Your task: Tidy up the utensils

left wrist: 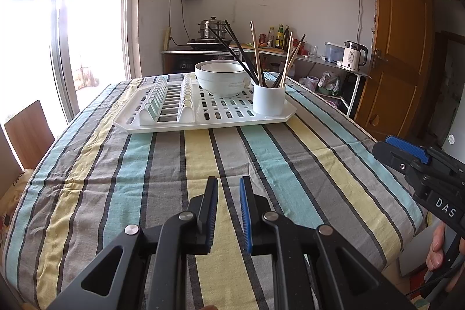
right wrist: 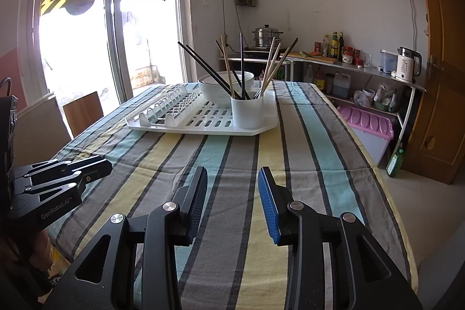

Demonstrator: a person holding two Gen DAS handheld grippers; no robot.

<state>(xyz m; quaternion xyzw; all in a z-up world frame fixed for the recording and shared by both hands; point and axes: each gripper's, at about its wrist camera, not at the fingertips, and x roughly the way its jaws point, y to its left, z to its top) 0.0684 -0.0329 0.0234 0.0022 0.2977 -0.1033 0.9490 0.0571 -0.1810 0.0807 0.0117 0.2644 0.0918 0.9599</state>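
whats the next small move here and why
Probably bring the right hand-held gripper forward toward the white cup of chopsticks on the drying rack: both hand-held grippers hang open and empty over the near tablecloth, well short of the rack.

We see a tablecloth (left wrist: 162,164) striped in grey, pale yellow, light blue and black beneath our black fingers (right wrist: 194,202) with blue pads (right wrist: 268,202). Ahead of them sit a white rack (right wrist: 203,124), white cup (right wrist: 247,111), black and tan chopsticks (right wrist: 229,69), and a white bowl (left wrist: 222,77).
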